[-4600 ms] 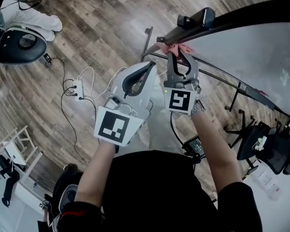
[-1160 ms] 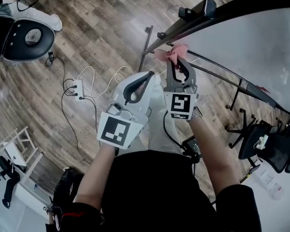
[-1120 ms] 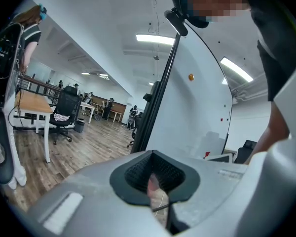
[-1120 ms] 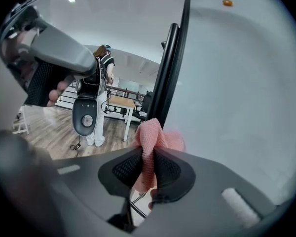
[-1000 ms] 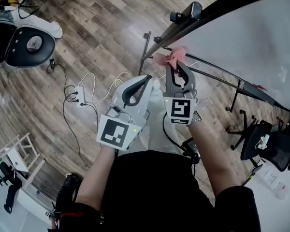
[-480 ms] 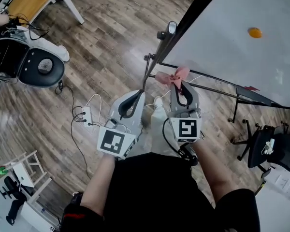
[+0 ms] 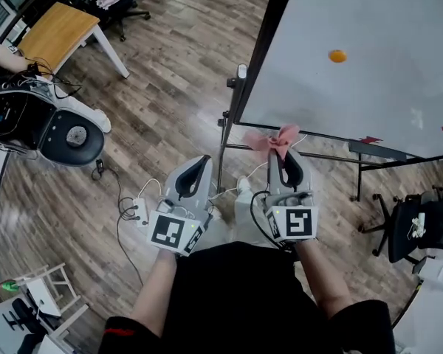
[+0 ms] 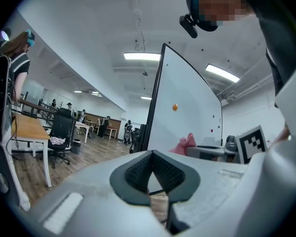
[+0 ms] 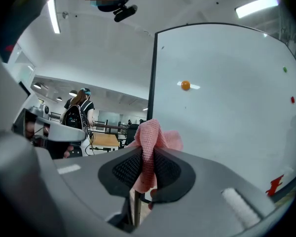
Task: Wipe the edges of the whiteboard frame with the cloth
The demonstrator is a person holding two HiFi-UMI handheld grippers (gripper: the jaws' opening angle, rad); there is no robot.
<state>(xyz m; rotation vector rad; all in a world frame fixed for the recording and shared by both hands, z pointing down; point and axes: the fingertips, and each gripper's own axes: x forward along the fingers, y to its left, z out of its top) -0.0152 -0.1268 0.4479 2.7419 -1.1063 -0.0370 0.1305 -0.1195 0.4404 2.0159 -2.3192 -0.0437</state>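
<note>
We hold both grippers low in front of us, side by side. Our right gripper (image 7: 286, 155) has its jaws pinched on the pink cloth (image 7: 275, 140). In the right gripper view the cloth is squeezed between the dark ribbed pads (image 9: 122, 170) and bunches up past the jaw tips. Our left gripper (image 7: 194, 169), just to the left of it, has its jaws pressed together with nothing between them.

Right ahead of the right gripper's tips, the cloth sits close to the lower left corner of the black whiteboard frame (image 7: 257, 65); we cannot tell whether it touches. Beyond the tips the whiteboard (image 7: 384, 94) rises away from us, with an orange magnet (image 7: 337, 55) well ahead of the gripper.

Left of the left gripper, a white power strip (image 7: 140, 211) lies with its cables on the wooden floor (image 7: 170, 72). Farther left stands a round black seat (image 7: 72, 133), and beyond that a wooden table (image 7: 57, 26). Well to the right of the right gripper stands a black office chair (image 7: 407, 231).
</note>
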